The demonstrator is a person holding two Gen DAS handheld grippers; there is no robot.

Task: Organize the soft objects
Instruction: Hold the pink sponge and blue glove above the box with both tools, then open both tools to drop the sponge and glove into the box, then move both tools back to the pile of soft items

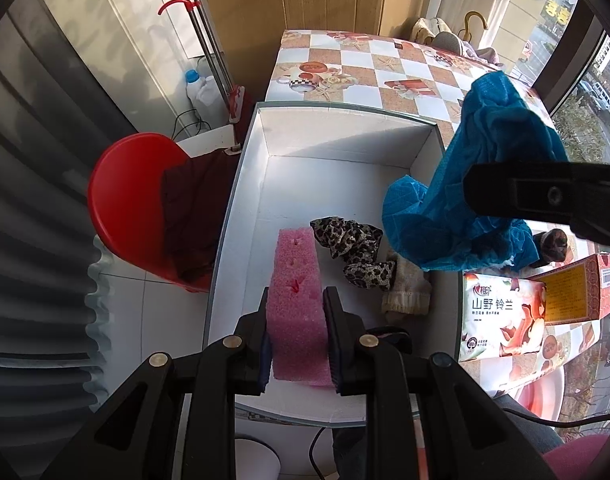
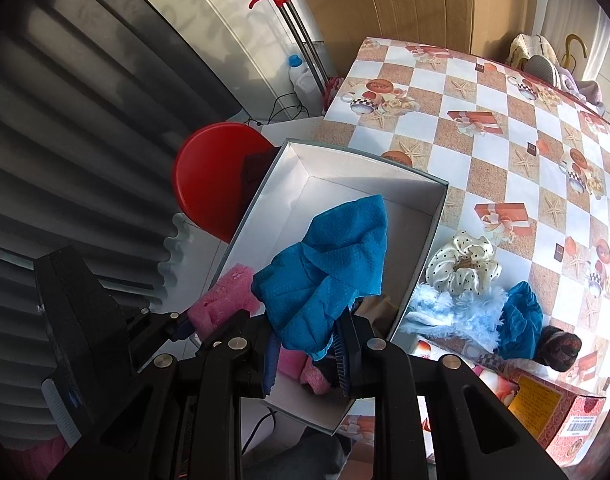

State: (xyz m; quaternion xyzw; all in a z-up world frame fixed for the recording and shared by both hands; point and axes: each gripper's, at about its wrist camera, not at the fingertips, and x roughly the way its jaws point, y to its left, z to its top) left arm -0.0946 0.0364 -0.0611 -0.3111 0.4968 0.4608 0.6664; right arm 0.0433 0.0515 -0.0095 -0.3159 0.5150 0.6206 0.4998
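Note:
My left gripper (image 1: pixel 295 300) is shut on a pink sponge block (image 1: pixel 299 280), holding it over the near part of the white box (image 1: pixel 345 136). A leopard-print scrunchie (image 1: pixel 355 250) and a cream knit piece (image 1: pixel 409 292) lie on the box floor. My right gripper (image 2: pixel 305 344) is shut on a crumpled blue cloth (image 2: pixel 329 268), which hangs above the box (image 2: pixel 357 164). In the left wrist view the same blue cloth (image 1: pixel 465 184) hangs over the box's right wall. The pink sponge (image 2: pixel 225 296) shows at the left in the right wrist view.
On the checkered table (image 2: pixel 485 92) right of the box lie a cream dotted scrunchie (image 2: pixel 461 266), a pale blue fluffy piece (image 2: pixel 457 312), a blue scrunchie (image 2: pixel 521 316) and a dark scrunchie (image 2: pixel 561 346). A tissue pack (image 1: pixel 501 312) and a red carton (image 2: pixel 565 412) sit nearby. A red chair (image 1: pixel 133 208) stands left.

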